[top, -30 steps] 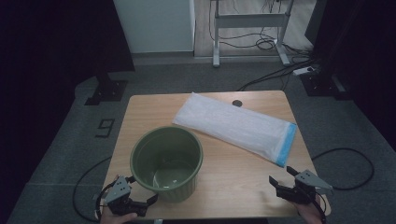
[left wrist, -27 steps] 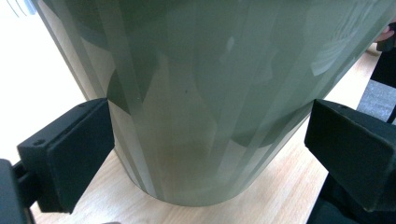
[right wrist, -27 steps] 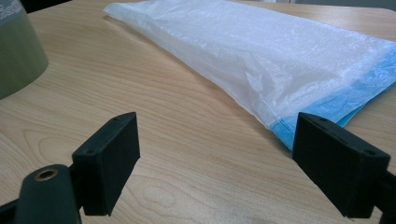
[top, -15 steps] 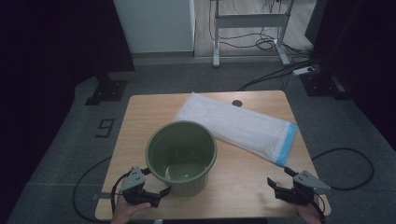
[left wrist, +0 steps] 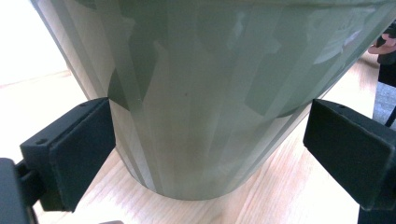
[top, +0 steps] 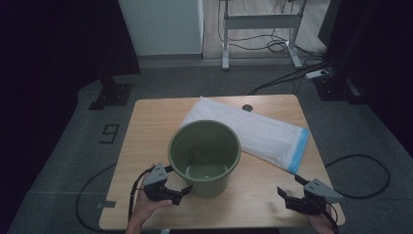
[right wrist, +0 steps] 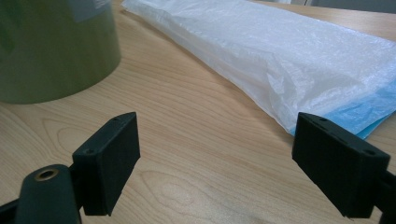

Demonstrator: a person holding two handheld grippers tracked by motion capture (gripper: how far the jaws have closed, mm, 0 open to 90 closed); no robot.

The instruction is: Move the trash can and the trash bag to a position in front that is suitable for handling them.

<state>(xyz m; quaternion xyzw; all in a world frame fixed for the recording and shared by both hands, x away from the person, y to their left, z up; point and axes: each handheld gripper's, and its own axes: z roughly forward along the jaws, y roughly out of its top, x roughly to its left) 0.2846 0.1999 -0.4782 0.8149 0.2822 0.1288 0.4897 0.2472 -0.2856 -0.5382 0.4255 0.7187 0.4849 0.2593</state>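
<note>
A green plastic bucket [top: 204, 156] stands upright and empty near the middle front of the wooden table [top: 146, 126]. My left gripper [top: 181, 193] is open at the bucket's lower left side. In the left gripper view the bucket wall [left wrist: 201, 93] sits between the two spread jaws of the left gripper [left wrist: 210, 154], close to the left one. A white plastic bag with a blue end [top: 253, 131] lies flat behind and to the right of the bucket. My right gripper [top: 285, 199] is open and holds nothing at the front right corner. The right gripper view looks past the right gripper [right wrist: 215, 163] toward the bag [right wrist: 280, 60] and the bucket [right wrist: 51, 46].
A small dark round hole [top: 247, 107] marks the table's far edge. Around the table is grey floor with cables [top: 360, 170], a "9" marking [top: 111, 132], a metal desk frame [top: 258, 29] at the back and dark stands at both sides.
The bucket has shifted right and slightly away across the table. My left gripper has moved right with it, staying at its base. The right gripper has barely moved.
</note>
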